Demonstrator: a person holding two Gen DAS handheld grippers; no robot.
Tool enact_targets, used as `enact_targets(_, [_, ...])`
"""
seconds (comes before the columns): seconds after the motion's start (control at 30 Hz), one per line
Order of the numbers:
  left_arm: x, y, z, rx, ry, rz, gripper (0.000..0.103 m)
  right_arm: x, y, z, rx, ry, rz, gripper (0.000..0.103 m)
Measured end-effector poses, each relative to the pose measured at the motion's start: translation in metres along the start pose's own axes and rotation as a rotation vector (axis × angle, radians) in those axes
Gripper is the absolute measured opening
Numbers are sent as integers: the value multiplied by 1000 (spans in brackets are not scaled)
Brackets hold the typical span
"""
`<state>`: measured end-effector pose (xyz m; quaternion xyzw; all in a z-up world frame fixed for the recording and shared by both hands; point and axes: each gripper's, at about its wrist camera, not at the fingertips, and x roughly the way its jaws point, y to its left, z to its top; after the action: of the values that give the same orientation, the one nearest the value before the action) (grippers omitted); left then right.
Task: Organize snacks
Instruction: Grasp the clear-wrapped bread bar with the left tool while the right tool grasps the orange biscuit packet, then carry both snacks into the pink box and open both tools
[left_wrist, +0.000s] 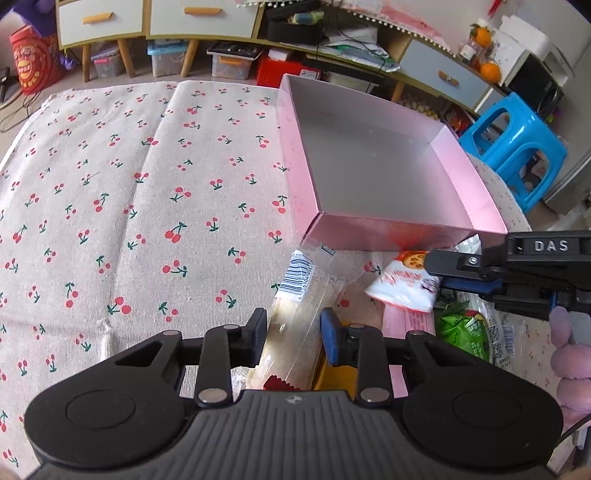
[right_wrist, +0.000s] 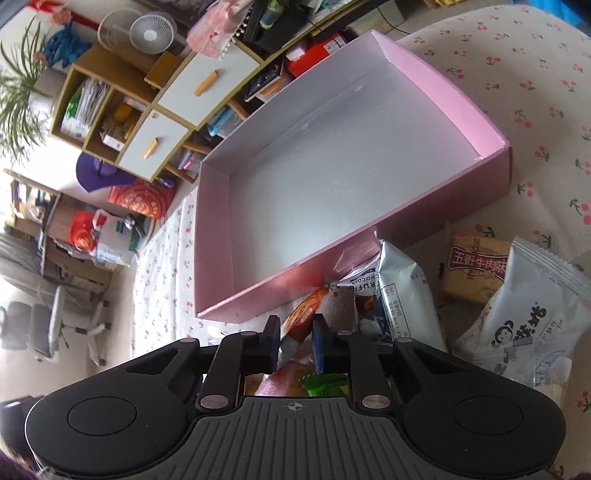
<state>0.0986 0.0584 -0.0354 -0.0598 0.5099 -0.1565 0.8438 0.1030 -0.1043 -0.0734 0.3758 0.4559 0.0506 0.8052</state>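
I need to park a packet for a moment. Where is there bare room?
Free: the pink box interior, and the cherry tablecloth left of it. Crowded: the strip before the box's near wall, where the snack packets pile and both grippers work.

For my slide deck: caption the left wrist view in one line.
Left gripper straddles a clear-wrapped bread snack while the right gripper pinches a red-and-white snack packet before the empty pink box.

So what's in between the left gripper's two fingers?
A long clear-wrapped bread packet lies between the left gripper fingers, seen in the left wrist view. The fingers flank it without clearly squeezing.
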Motion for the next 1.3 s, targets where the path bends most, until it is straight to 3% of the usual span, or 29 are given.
enact_targets(0.4, [-7,-1,3,-23,-45,4,15,-15,-3,5,23,-7,45,10])
enact_targets(1.03, [-26,-7,7,-26,-133,-37,10,-33,-6,8,62,-2,113,9])
enact_targets(1.3, [-41,-12,11,-35,-183,-69,9,-53,-8,17,88,-41,167,9])
